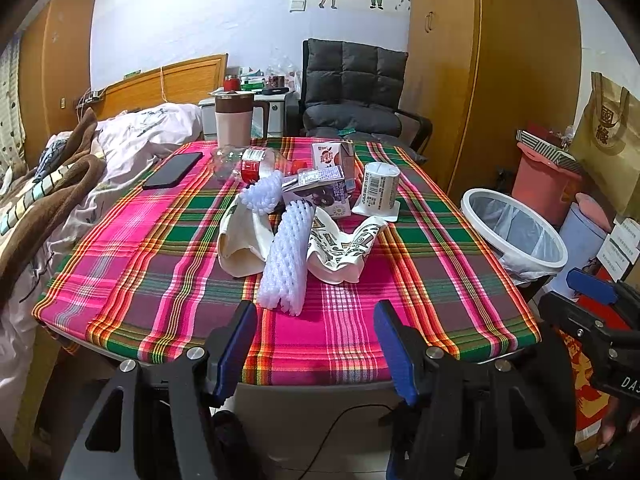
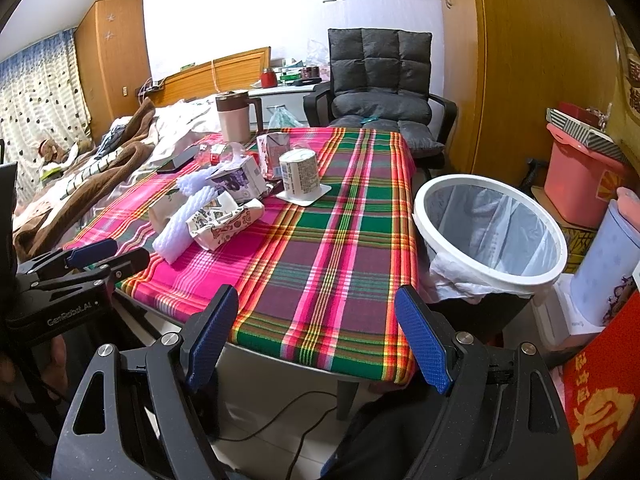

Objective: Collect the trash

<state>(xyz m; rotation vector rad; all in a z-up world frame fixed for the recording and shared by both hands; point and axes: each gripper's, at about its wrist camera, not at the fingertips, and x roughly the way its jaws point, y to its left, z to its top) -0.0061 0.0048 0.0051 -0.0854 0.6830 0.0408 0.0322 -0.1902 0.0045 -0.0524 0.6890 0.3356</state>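
Note:
Trash lies in a heap on the plaid tablecloth (image 1: pixel 168 264): a white foam net sleeve (image 1: pixel 286 258), crushed paper cups (image 1: pixel 344 250), a purple drink carton (image 1: pixel 320 192), a white upturned cup (image 1: pixel 380 188) and a clear plastic bottle (image 1: pixel 248 160). My left gripper (image 1: pixel 316 312) hovers open at the table's near edge, just short of the foam sleeve, holding nothing. My right gripper (image 2: pixel 316 300) is open too, over the near right corner of the table, empty. A white-rimmed bin (image 2: pixel 490 232) with a liner stands right of the table.
A black phone (image 1: pixel 174 170) and a pink jug (image 1: pixel 234 122) sit at the table's far left. A bed with blankets (image 1: pixel 60 184) lies left, a grey chair (image 1: pixel 352 88) behind. Boxes and a pink tub (image 2: pixel 580 176) crowd the floor beyond the bin. A cable (image 2: pixel 280 428) runs under the table.

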